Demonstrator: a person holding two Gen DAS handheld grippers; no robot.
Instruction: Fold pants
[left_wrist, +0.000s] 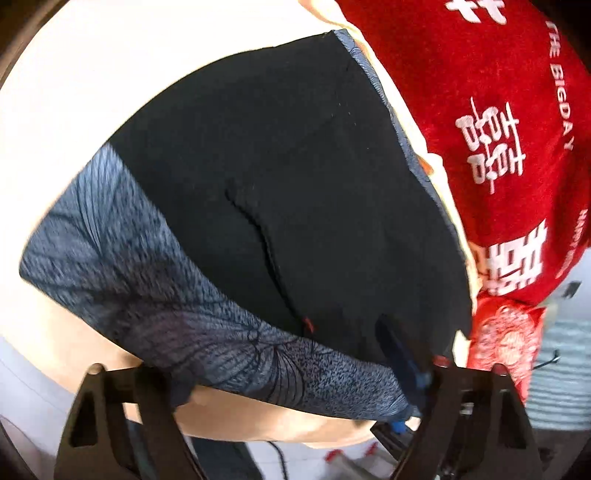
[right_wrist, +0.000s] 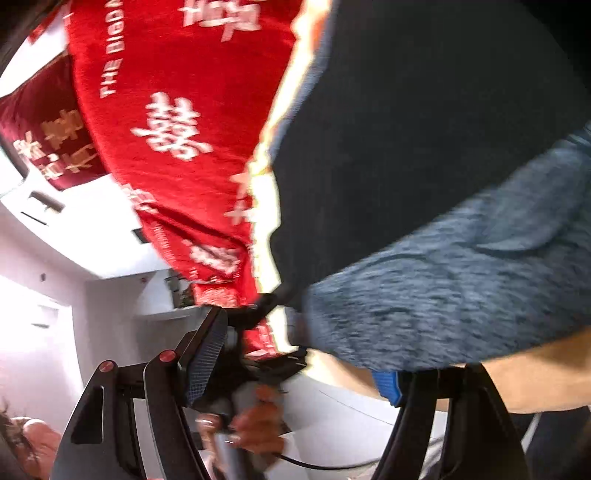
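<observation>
The pants (left_wrist: 280, 206) lie flat on the pale table (left_wrist: 74, 92), long axis running from the blue patterned band near the left gripper (left_wrist: 291, 402) away toward the far edge, beside a red cloth (left_wrist: 498, 92). That gripper's jaws stand spread, the band's edge between them. The right gripper (right_wrist: 306, 373) also looks spread at the fabric's edge, though blur hides any contact.

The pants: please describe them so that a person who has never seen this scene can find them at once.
Look at the pale table, beside the red cloth with white characters. The pants lie flat on the table, mostly black. Only they carry a blue-grey band with thin dark line patterns along the near edge; the red cloth bears white lettering instead.
</observation>
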